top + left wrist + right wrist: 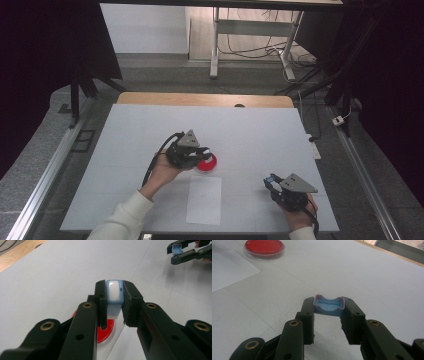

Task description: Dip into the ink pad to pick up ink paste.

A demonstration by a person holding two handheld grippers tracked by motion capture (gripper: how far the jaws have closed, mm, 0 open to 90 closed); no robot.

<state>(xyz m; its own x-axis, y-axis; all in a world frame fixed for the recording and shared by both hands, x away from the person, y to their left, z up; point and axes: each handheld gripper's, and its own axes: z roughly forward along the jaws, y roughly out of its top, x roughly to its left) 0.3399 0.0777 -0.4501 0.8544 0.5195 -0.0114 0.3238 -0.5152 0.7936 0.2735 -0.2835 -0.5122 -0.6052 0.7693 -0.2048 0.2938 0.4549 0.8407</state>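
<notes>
My left gripper (114,295) is shut on a small blue-rimmed piece with a white face (113,290), held above the table. In the high view this gripper (200,154) hangs right over the left edge of a red round dish (207,164), which peeks out beneath the jaws (107,330). My right gripper (328,307) is shut on a small blue curved piece with a pinkish rim (329,304). It rests near the table's front right (271,181) and shows far off in the left gripper view (180,252).
A white sheet of paper (204,199) lies at the front middle of the white table cover (250,130), just this side of the dish (264,247). A wooden table edge (205,99) runs along the back. Metal rails and cables lie beyond the sides.
</notes>
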